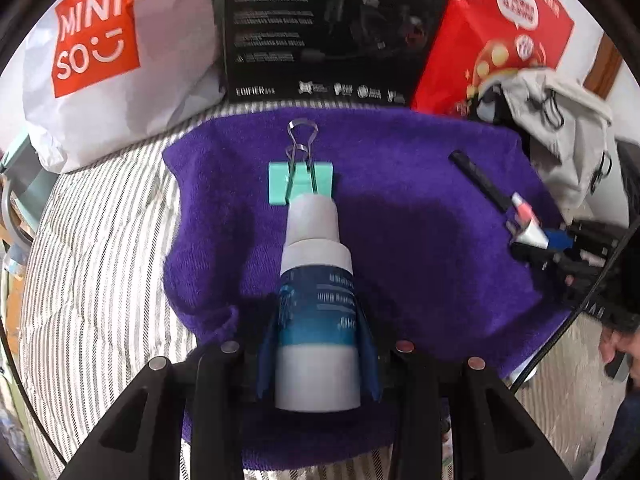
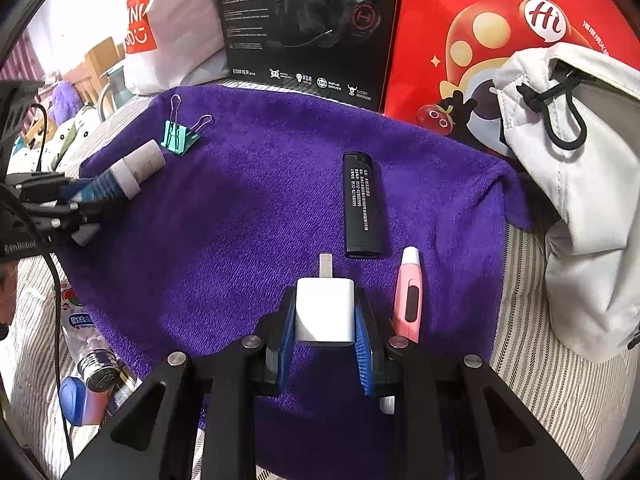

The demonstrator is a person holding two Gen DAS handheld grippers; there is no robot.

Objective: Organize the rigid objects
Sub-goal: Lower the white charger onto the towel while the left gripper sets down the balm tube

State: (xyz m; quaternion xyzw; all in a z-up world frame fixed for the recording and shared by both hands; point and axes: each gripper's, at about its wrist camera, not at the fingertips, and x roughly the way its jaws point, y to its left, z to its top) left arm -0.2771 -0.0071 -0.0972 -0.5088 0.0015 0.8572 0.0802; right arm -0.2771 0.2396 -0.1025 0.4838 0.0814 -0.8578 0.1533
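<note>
My left gripper (image 1: 318, 344) is shut on a white spray bottle (image 1: 316, 300) with a blue label, its cap pointing at a teal binder clip (image 1: 300, 182) on the purple towel (image 1: 420, 248). My right gripper (image 2: 325, 328) is shut on a white USB charger plug (image 2: 325, 312) just above the towel (image 2: 240, 220). A black lighter (image 2: 362, 204) lies ahead of the plug and a pink pen-like tool (image 2: 408, 300) lies right beside the right fingers. The right wrist view also shows the left gripper (image 2: 76, 200) holding the bottle (image 2: 128, 172) near the clip (image 2: 178, 136).
A white shopping bag (image 1: 92, 64), a black headphone box (image 1: 332, 28) and a red bag (image 1: 504, 36) stand behind the towel. A grey-white pouch (image 2: 580, 184) lies at the right. Bottles (image 2: 96, 364) lie left of the towel on the striped sheet (image 1: 92, 260).
</note>
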